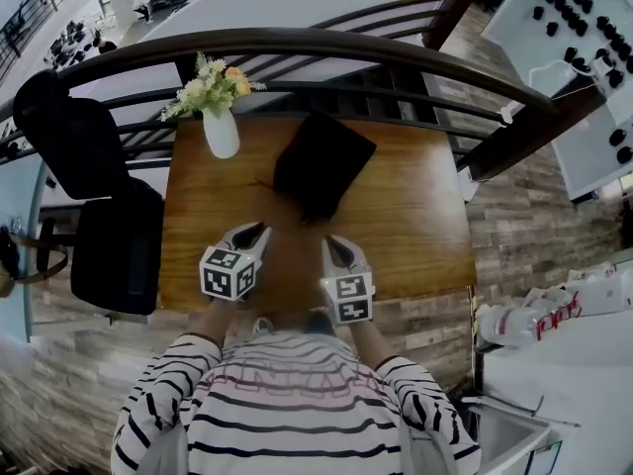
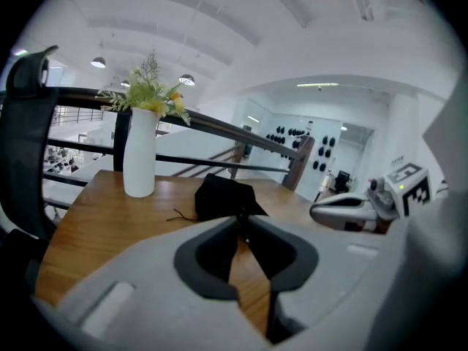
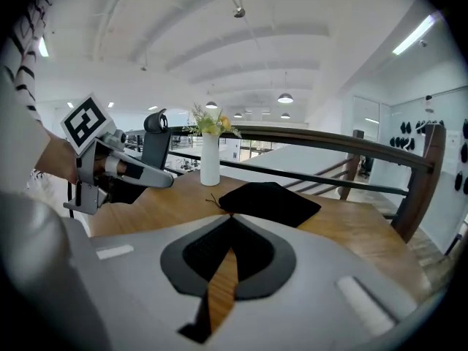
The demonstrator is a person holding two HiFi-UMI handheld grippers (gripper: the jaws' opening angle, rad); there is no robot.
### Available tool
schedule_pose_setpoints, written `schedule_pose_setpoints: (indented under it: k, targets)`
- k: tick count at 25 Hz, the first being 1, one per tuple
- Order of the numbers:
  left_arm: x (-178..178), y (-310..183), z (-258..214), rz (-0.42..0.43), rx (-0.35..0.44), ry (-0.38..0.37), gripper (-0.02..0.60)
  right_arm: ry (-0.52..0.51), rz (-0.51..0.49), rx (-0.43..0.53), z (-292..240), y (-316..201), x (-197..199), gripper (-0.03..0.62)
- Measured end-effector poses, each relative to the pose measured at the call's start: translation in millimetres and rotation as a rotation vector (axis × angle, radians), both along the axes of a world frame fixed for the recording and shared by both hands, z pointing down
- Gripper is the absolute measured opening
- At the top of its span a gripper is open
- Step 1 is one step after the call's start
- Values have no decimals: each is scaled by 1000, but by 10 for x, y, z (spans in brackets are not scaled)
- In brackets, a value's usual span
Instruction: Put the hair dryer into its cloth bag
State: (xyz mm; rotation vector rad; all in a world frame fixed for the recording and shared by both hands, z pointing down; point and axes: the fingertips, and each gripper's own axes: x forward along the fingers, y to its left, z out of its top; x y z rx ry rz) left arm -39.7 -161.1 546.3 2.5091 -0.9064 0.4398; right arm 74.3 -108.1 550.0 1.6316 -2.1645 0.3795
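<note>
A dark curved railing point(image 1: 297, 43) runs behind the wooden table point(image 1: 415, 226), with a black chair point(image 1: 119, 245) at the table's left. The black cloth bag point(image 1: 321, 161) lies mid-table, apart from a white flower vase point(image 1: 221, 132). The left gripper point(image 1: 263, 229) and the right gripper point(image 1: 327, 241) are over the near edge, jaws closed together and empty.

1 blk bag point(image 1: 321, 161), 1 vase point(image 1: 221, 133), 2 tongs point(image 1: 260, 230) point(image 1: 332, 242)

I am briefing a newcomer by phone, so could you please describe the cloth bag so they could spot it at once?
Find the wooden table beside the curved dark railing. Near its middle, right of the white vase, lies the bag. Unlike the upright vase, it is low, black and soft, with a thin cord trailing out.
</note>
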Motion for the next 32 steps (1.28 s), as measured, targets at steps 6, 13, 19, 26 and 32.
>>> schedule_pose_setpoints:
  k: [6, 13, 19, 26, 32]
  targets:
    - [-271, 275, -147, 22, 68, -16, 5, -29, 42, 65, -201, 212, -129, -2]
    - [-598, 507, -200, 37, 84, -6, 2, -52, 76, 102, -308, 382, -353, -2]
    - [-795, 677, -184, 37, 90, -11, 2, -60, 87, 115, -334, 543, -518, -2]
    - [-879, 873, -166, 40, 90, 8, 2, -74, 106, 101, -304, 747, -588, -2]
    - [-924, 983, -158, 30, 100, 20, 2, -74, 110, 98, -318, 847, -640, -2]
